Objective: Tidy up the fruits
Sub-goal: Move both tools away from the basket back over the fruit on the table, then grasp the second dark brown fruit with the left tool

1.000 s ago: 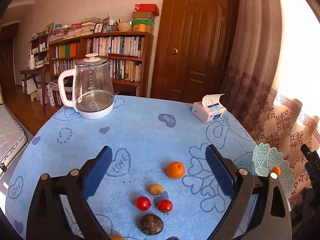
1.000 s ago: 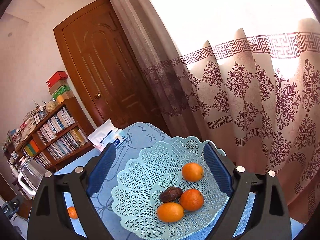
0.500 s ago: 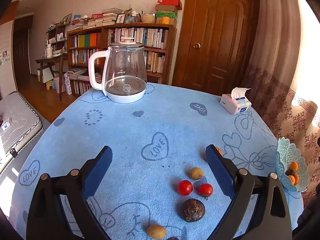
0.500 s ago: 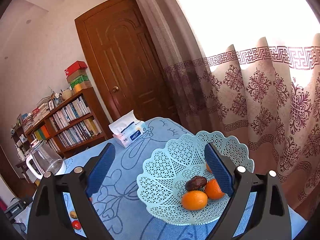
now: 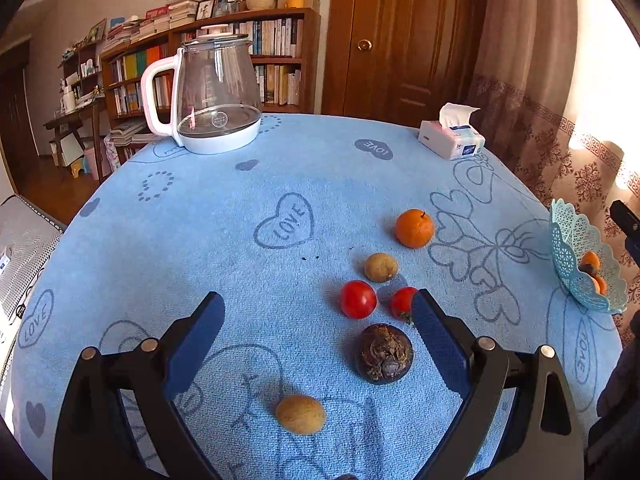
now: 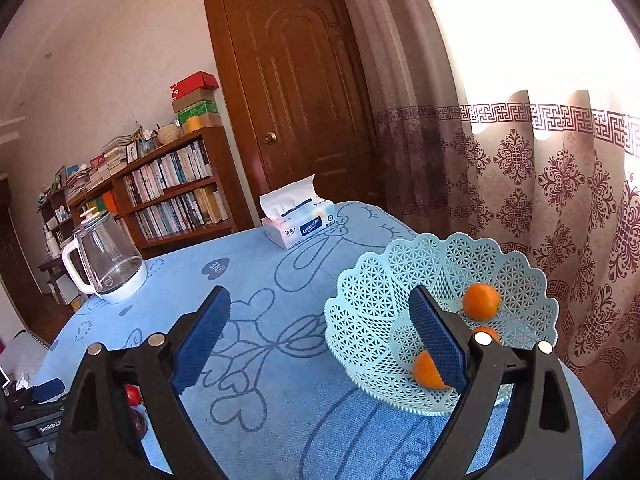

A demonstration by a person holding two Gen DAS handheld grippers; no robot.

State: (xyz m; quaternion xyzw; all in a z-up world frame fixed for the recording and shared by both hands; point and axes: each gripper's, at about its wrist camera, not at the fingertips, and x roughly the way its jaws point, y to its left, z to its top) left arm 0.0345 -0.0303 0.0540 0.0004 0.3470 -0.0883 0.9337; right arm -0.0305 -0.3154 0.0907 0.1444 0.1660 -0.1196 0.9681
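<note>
Hovering over the loose fruit, the left tongs [image 5: 316, 332] stand wide with nothing between the pads, tilted down toward the table [image 5: 248, 216], presumably so the spread can drop around a single piece; nearest them lies a brown kiwi [image 5: 300, 415], and just beyond, close to the right pad, a dark wrinkled fruit [image 5: 384, 354]; farther out sit two red tomatoes [image 5: 358, 299], apart from each other, a second kiwi [image 5: 381, 267] and an orange [image 5: 414, 228]; these pieces are scattered near one another but not touching, which leaves room for a pad on either side; the right tongs [image 6: 320, 334] are likewise wide and empty, held near the pale blue lattice basket [image 6: 372, 292] at the right edge of the table; the basket already holds oranges [image 6: 481, 301], so it seems to be the collecting place, and its position well apart from the loose fruit means each piece must be carried across; the glass kettle [image 5: 212, 92] and tissue box [image 5: 450, 140] stand at the far side, out of the way; which fruit the left tongs will take cannot be told, though the dark one looks likeliest.
</note>
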